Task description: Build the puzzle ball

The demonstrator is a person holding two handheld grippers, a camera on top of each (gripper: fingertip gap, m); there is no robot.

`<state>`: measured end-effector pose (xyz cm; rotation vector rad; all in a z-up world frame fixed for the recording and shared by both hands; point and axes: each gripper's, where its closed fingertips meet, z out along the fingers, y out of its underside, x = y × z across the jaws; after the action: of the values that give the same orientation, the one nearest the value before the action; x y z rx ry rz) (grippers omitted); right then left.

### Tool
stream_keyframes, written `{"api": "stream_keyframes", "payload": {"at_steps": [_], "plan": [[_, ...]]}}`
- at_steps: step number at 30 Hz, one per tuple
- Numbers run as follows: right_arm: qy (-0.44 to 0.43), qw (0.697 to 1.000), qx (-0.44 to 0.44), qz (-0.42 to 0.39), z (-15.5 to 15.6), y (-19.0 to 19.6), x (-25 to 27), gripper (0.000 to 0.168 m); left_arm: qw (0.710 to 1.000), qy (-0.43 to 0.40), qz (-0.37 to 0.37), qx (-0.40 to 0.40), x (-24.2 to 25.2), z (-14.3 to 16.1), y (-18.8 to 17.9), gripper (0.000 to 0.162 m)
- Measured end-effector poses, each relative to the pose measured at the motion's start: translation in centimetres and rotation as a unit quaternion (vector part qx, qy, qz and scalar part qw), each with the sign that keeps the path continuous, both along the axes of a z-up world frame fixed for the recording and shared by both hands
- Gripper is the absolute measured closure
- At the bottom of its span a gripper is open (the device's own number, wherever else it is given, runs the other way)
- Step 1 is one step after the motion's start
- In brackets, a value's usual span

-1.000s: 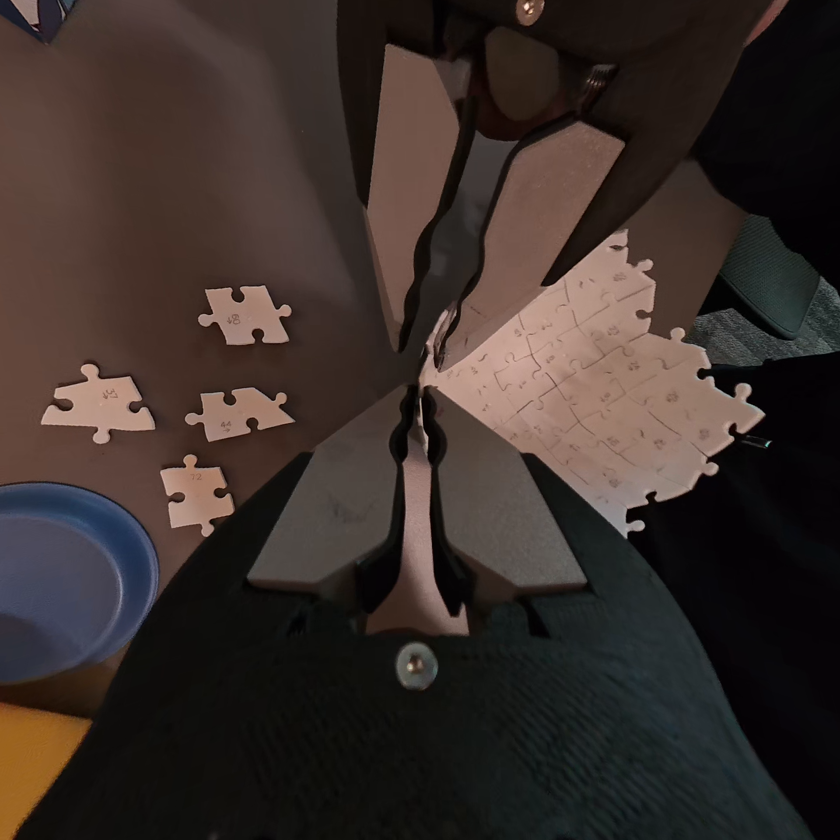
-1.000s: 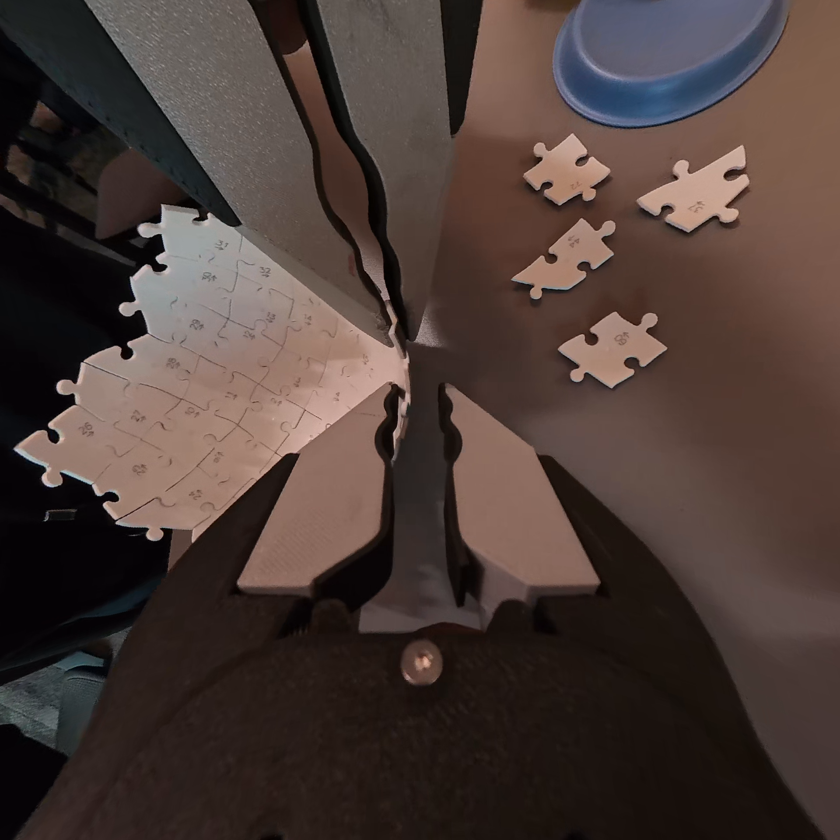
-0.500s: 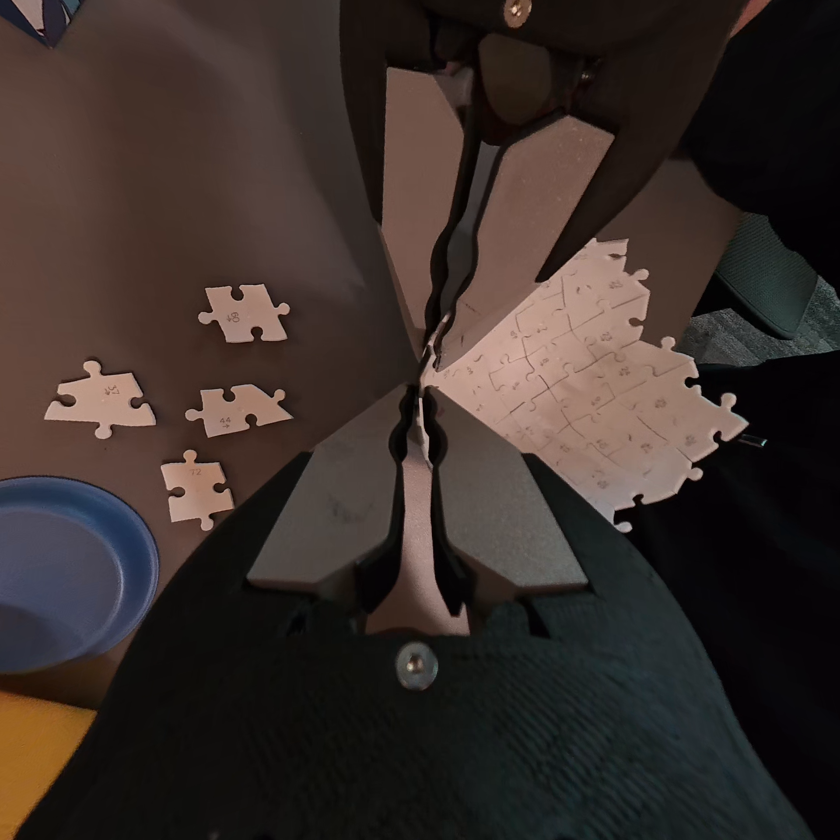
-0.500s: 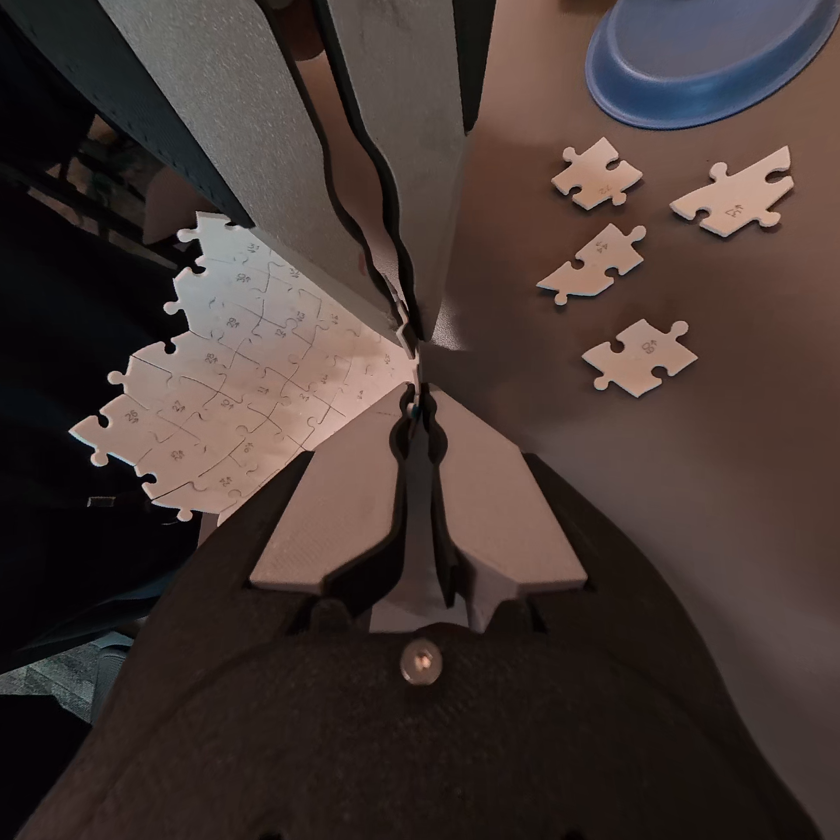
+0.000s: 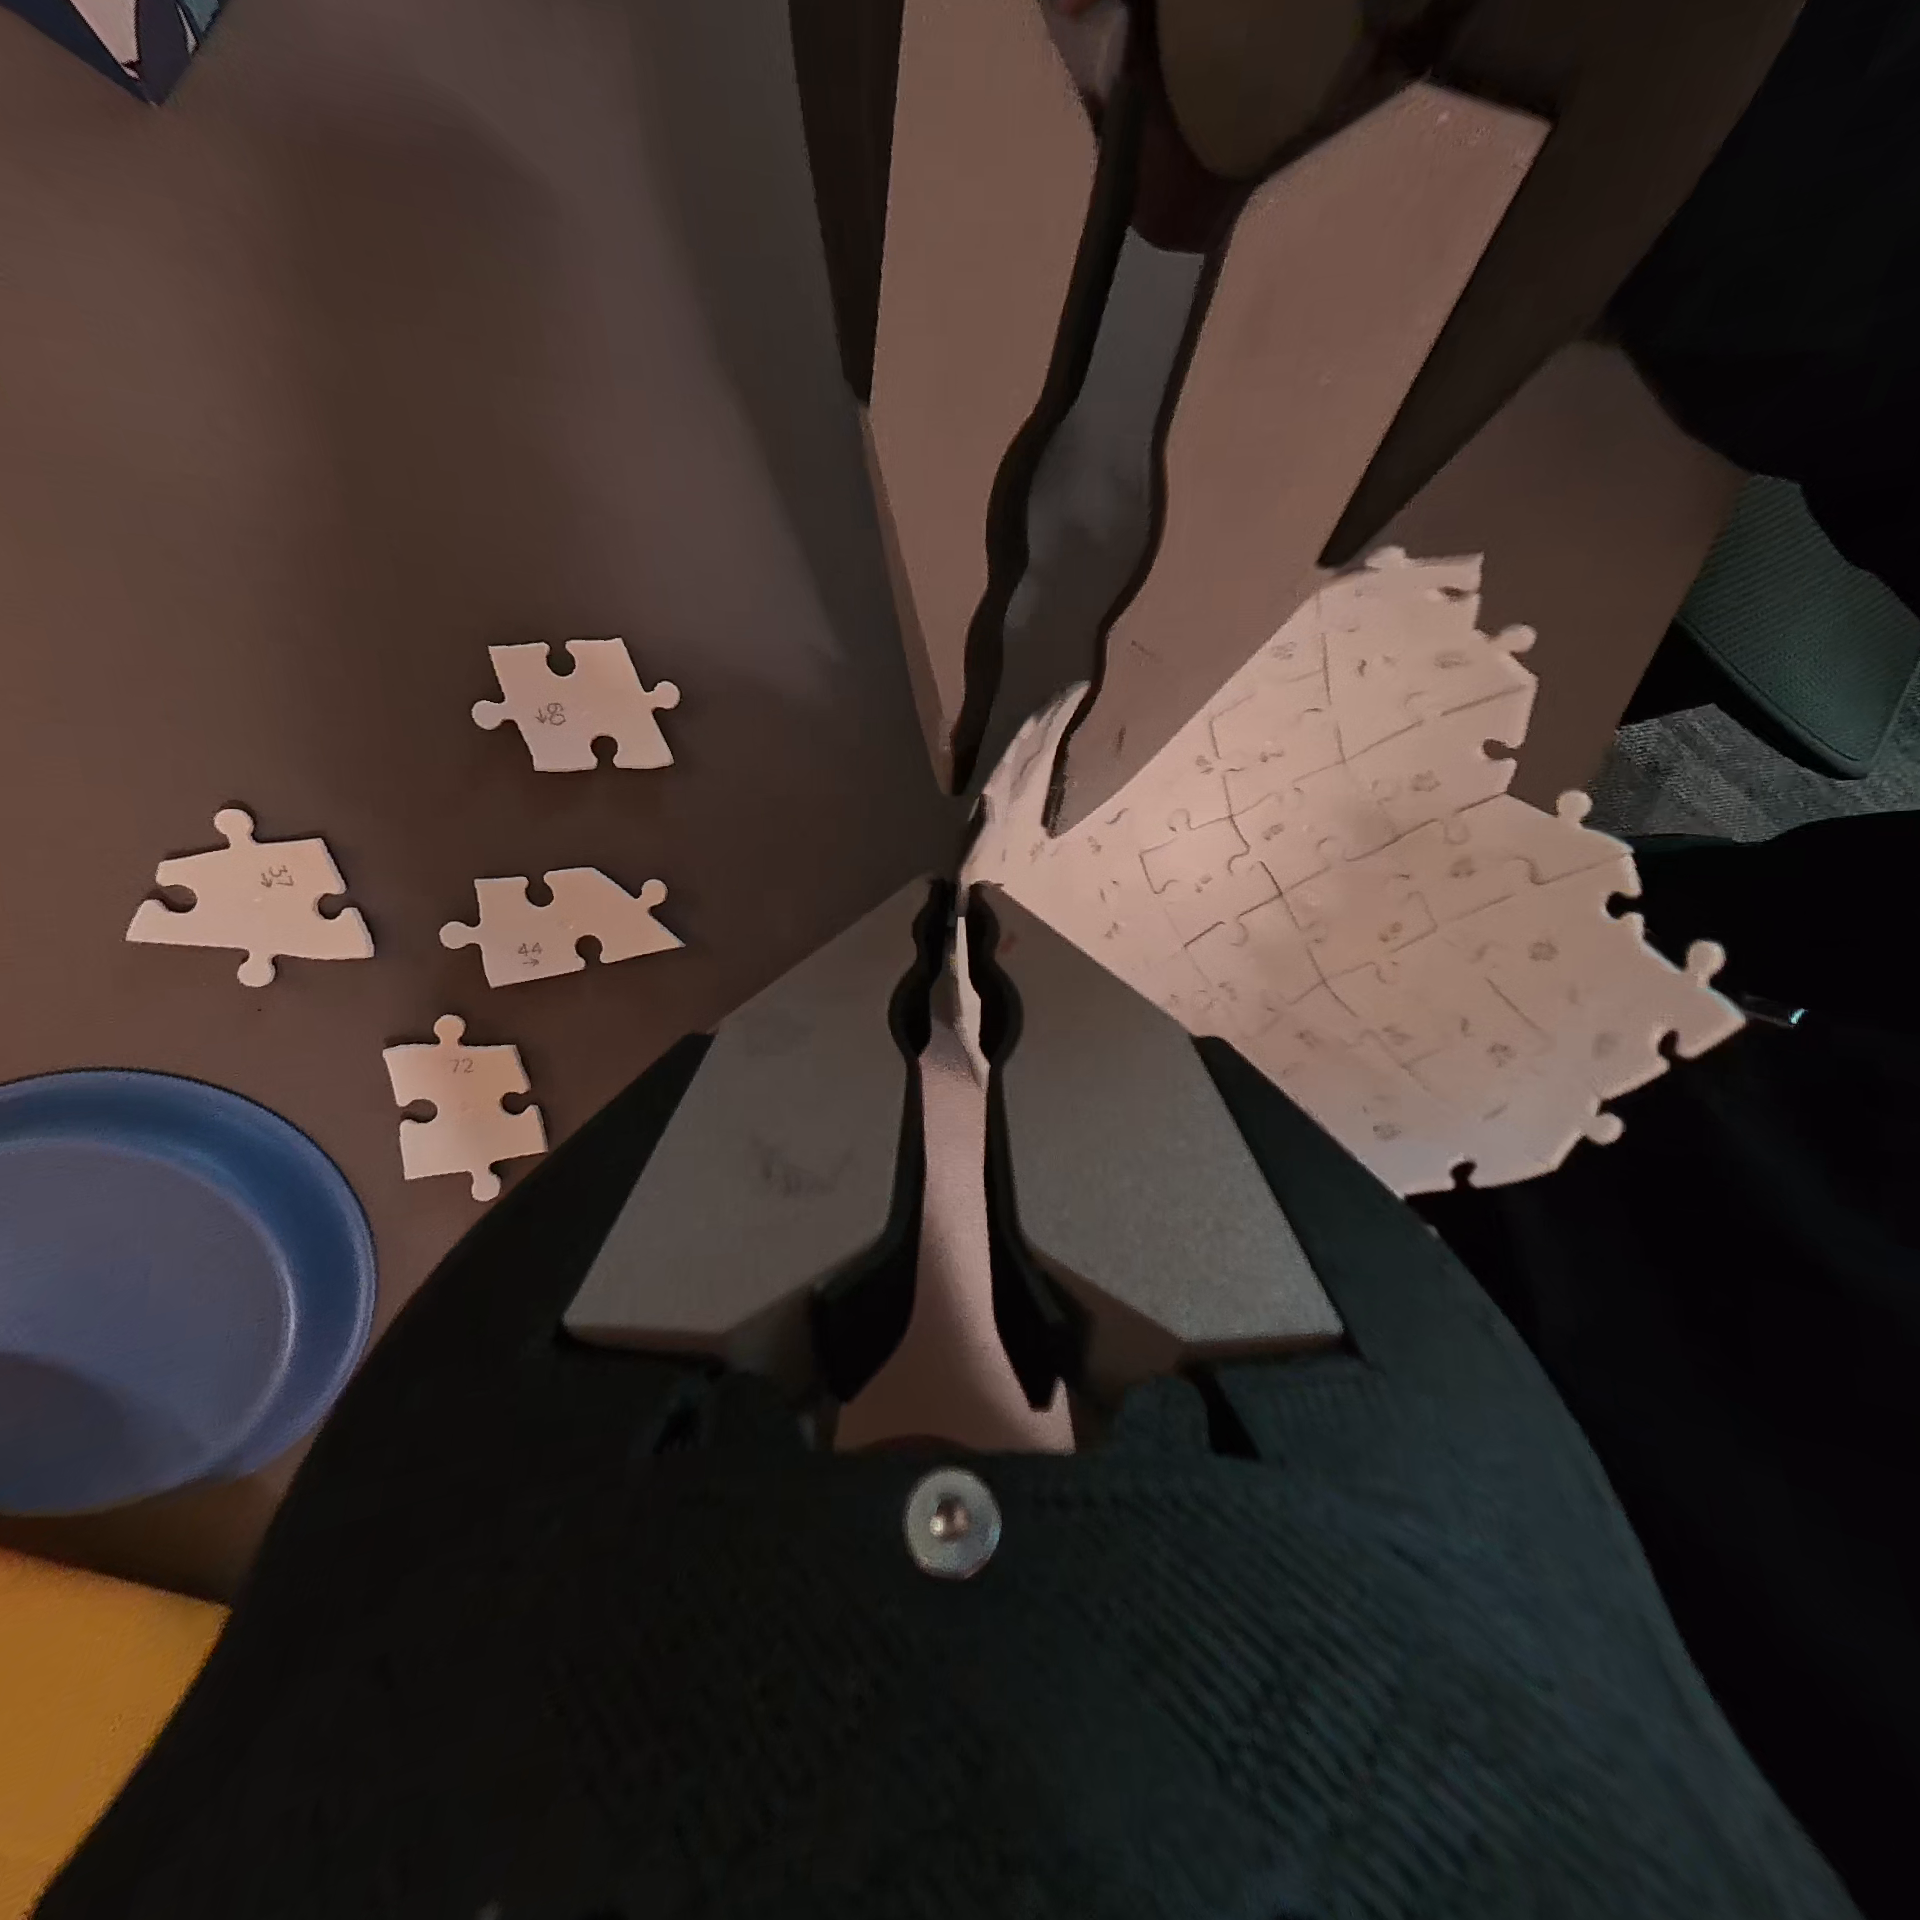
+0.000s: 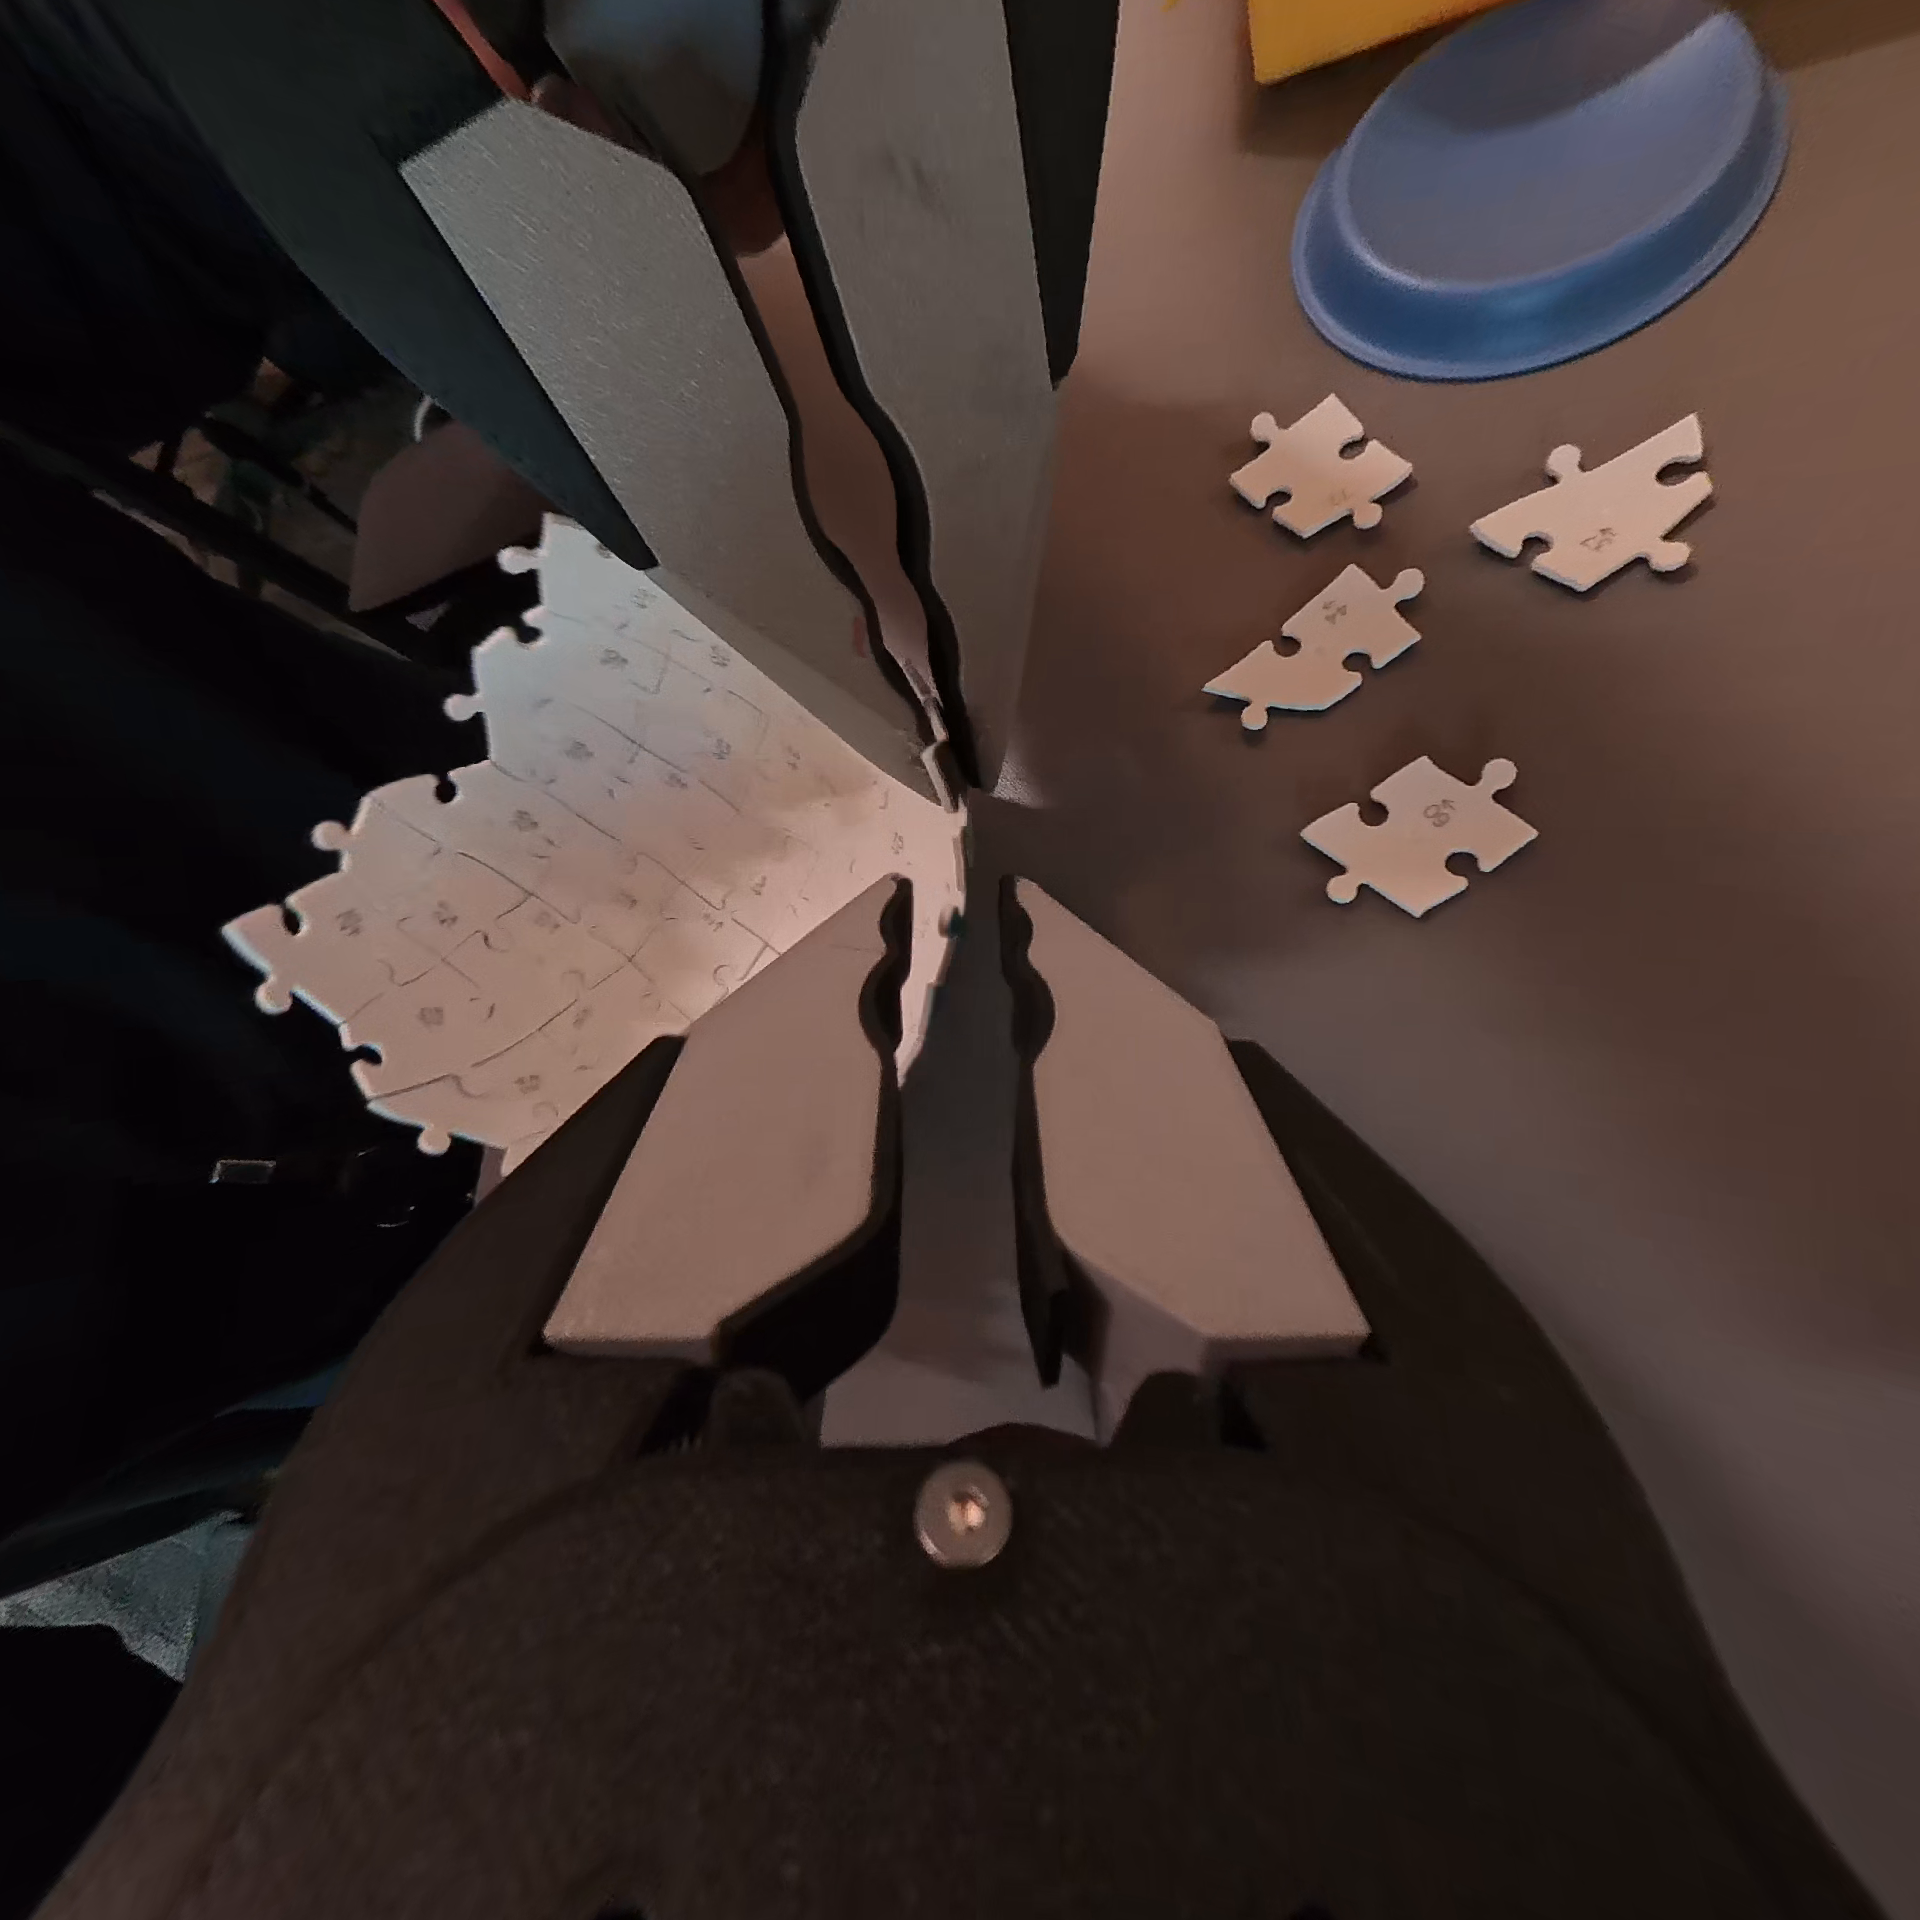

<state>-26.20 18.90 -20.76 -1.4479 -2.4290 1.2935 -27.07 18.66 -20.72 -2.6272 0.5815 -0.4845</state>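
A white partly assembled, curved puzzle section (image 5: 1351, 914) hangs over the table edge; it also shows in the right wrist view (image 6: 582, 862). My left gripper (image 5: 954, 904) is shut on the section's pointed end, and it comes in from the top of the right wrist view (image 6: 940, 764). My right gripper (image 6: 954, 899) is open, its jaws apart on either side of the same end. In the left wrist view the right gripper (image 5: 1003, 795) points down from the top. Several loose white pieces (image 5: 561, 925) lie on the brown table (image 5: 416, 416), also seen in the right wrist view (image 6: 1418, 836).
A blue bowl (image 5: 156, 1278) stands beyond the loose pieces, also in the right wrist view (image 6: 1538, 229). A yellow object (image 5: 83, 1704) lies next to it. The table edge runs beside the section, with dark floor and a chair (image 5: 1808, 665) beyond. Left and right tips are no more than a few centimetres apart.
My right gripper was shut on the section's end half a second ago and has now opened. My left gripper has kept its hold.
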Motion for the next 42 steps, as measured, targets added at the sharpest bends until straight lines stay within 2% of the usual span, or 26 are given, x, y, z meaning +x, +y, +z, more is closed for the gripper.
{"api": "stream_keyframes", "payload": {"at_steps": [3,6,13,20,24,28,31,34,38,42], "plan": [[0.002,1.000,0.005,0.002,-0.1,0.0,0.1,0.152,1.000,-0.006,0.001,-0.001,0.1,0.0,-0.1,0.159],[0.003,1.000,0.023,-0.001,-0.5,0.2,-0.1,0.149,1.000,-0.008,0.001,-0.007,0.1,-0.1,-0.3,0.150],[0.023,1.000,0.009,-0.001,0.8,0.1,0.0,0.145,1.000,-0.016,0.001,-0.004,0.0,0.0,-0.7,0.152],[0.111,0.993,-0.028,-0.015,5.2,0.8,0.1,0.139,1.000,-0.029,-0.002,0.009,0.2,1.0,-1.1,0.149],[0.168,0.983,-0.042,-0.065,7.8,3.1,-0.4,0.138,0.999,-0.047,-0.002,0.028,0.0,2.6,-1.4,0.144],[0.211,0.968,-0.034,-0.130,9.2,6.0,-1.0,0.137,0.994,-0.065,0.012,0.090,-1.5,6.4,-1.0,0.138],[0.232,0.957,-0.004,-0.172,9.4,7.8,-1.5,0.137,0.986,-0.075,0.038,0.146,-3.4,9.2,0.3,0.136],[0.246,0.947,-0.001,-0.208,9.5,9.2,-2.0,0.136,0.973,-0.080,0.076,0.201,-5.3,10.3,3.0,0.133],[0.232,0.941,-0.003,-0.246,8.3,10.6,-2.6,0.126,0.954,-0.092,0.118,0.259,-7.1,9.6,7.3,0.114],[0.207,0.939,0.030,-0.272,6.2,11.6,-3.0,0.114,0.937,-0.097,0.139,0.306,-8.3,8.5,10.6,0.111]]}}
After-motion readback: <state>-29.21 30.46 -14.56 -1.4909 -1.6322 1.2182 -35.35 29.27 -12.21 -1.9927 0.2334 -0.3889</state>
